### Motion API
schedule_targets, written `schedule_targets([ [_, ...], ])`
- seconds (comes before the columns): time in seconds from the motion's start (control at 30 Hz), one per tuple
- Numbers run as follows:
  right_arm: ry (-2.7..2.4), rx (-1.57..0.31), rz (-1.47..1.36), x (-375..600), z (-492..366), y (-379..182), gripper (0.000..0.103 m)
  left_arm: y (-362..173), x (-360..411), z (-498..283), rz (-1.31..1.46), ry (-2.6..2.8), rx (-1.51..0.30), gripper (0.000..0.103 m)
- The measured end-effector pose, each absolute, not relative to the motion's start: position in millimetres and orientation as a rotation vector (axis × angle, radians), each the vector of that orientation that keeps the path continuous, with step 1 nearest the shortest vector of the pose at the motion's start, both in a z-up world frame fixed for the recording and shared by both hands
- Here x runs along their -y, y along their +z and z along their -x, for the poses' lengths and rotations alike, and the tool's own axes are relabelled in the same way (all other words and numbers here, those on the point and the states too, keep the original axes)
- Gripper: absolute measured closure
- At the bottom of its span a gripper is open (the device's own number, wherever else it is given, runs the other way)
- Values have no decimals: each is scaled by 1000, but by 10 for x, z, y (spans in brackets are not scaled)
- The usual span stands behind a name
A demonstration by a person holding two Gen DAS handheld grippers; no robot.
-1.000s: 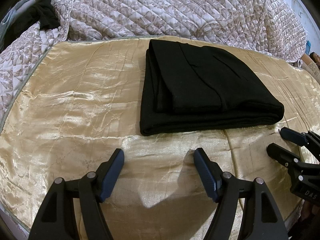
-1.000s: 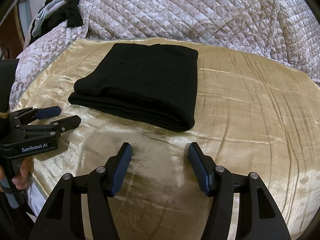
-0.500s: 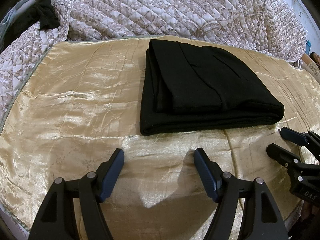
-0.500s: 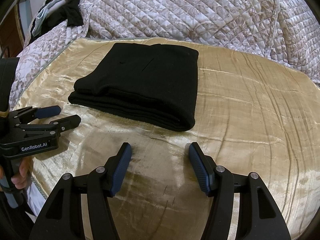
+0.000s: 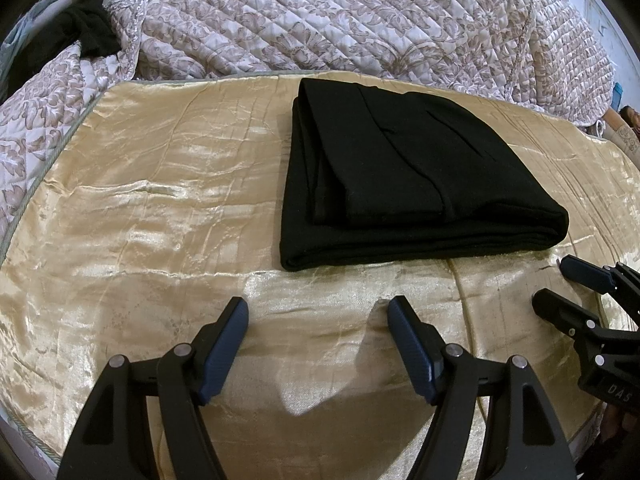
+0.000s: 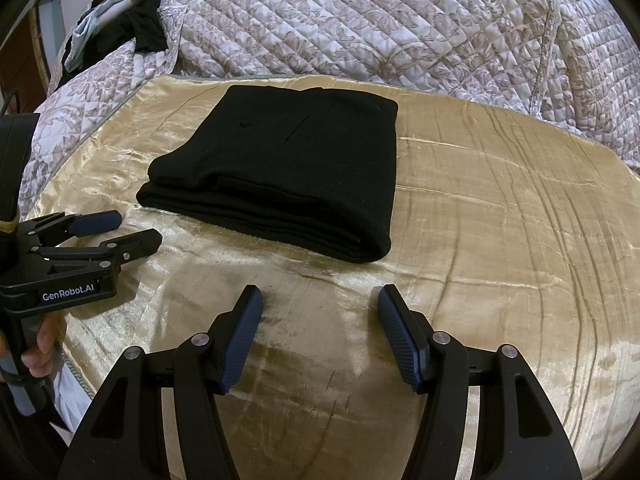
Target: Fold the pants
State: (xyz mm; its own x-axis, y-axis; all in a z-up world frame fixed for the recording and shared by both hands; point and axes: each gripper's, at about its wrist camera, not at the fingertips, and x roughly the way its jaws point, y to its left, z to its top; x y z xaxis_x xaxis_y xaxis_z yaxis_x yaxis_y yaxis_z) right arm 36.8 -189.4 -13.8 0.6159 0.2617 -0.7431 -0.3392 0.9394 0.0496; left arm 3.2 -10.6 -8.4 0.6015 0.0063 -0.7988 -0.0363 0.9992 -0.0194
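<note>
Both grippers, left [image 5: 316, 312] and right [image 6: 320, 300], gape wide and empty; folded black pants [image 5: 404, 184] just beyond their tips.

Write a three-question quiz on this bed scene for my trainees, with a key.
1. True or false: the black pants lie folded on the gold sheet.
2. Which gripper holds the pants? A) left gripper B) right gripper C) neither
3. Fill in: behind the sheet lies a patterned ____.

Key
1. True: a compact stack of layers.
2. C: both are open and empty, short of the near fold.
3. Quilt.
</note>
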Motion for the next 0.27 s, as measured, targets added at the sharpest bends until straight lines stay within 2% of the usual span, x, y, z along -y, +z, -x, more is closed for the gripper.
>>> schedule_targets([
  [0.27, 347, -837, 102, 1886, -377, -140, 41, -95, 93, -32, 39, 22, -925, 28],
])
